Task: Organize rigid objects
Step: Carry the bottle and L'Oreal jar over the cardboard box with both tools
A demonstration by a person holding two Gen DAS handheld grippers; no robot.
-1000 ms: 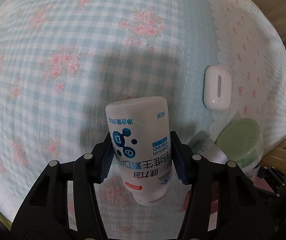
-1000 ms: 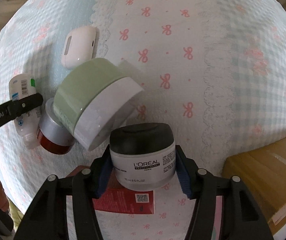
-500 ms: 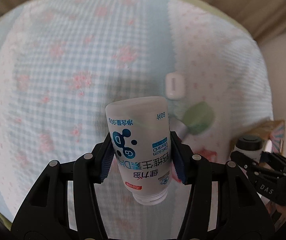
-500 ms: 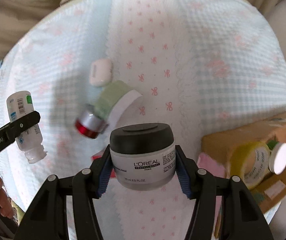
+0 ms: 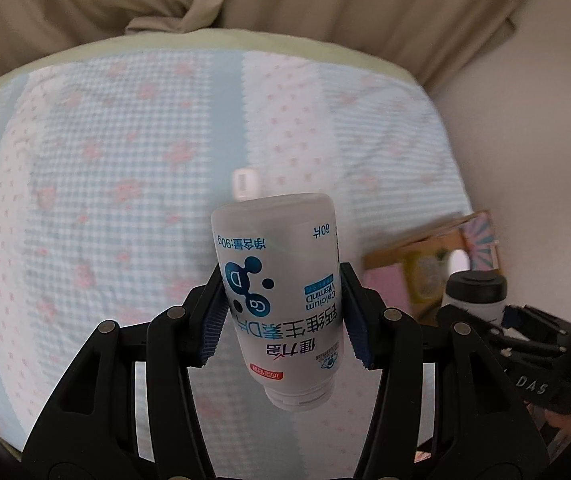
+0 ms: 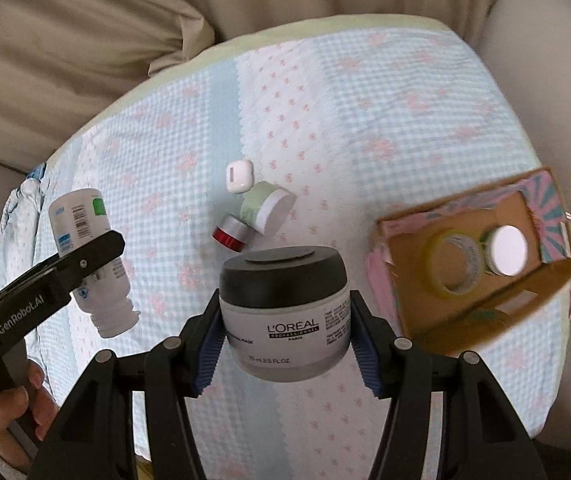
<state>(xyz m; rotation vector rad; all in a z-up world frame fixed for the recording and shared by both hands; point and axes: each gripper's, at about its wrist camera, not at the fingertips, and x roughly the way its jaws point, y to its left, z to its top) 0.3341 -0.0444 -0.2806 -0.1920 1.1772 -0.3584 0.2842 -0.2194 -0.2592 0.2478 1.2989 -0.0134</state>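
My left gripper [image 5: 285, 316] is shut on a white calcium bottle [image 5: 279, 280], held cap-down high above the bed; the bottle also shows in the right wrist view [image 6: 89, 256]. My right gripper [image 6: 283, 344] is shut on a grey L'Oreal jar with a black lid [image 6: 285, 308], also lifted; it shows in the left wrist view [image 5: 475, 296]. On the quilt lie a white earbud case [image 6: 238, 176], a green-lidded jar on its side [image 6: 267, 210] and a small red and silver jar [image 6: 231, 234]. A cardboard box [image 6: 413, 308] at right holds a tape roll [image 6: 453, 262] and a white-lidded jar [image 6: 507, 250].
The bed is covered by a blue and pink patchwork quilt [image 6: 385, 120]. Beige curtains [image 6: 105, 40] hang behind it. A plain wall [image 5: 525, 120] stands at the right. A pink flat item [image 6: 379, 272] lies under the box's left edge.
Both grippers have risen and pulled back from the bed with their objects. The items on the quilt look smaller, and the cardboard box has come fully into view.
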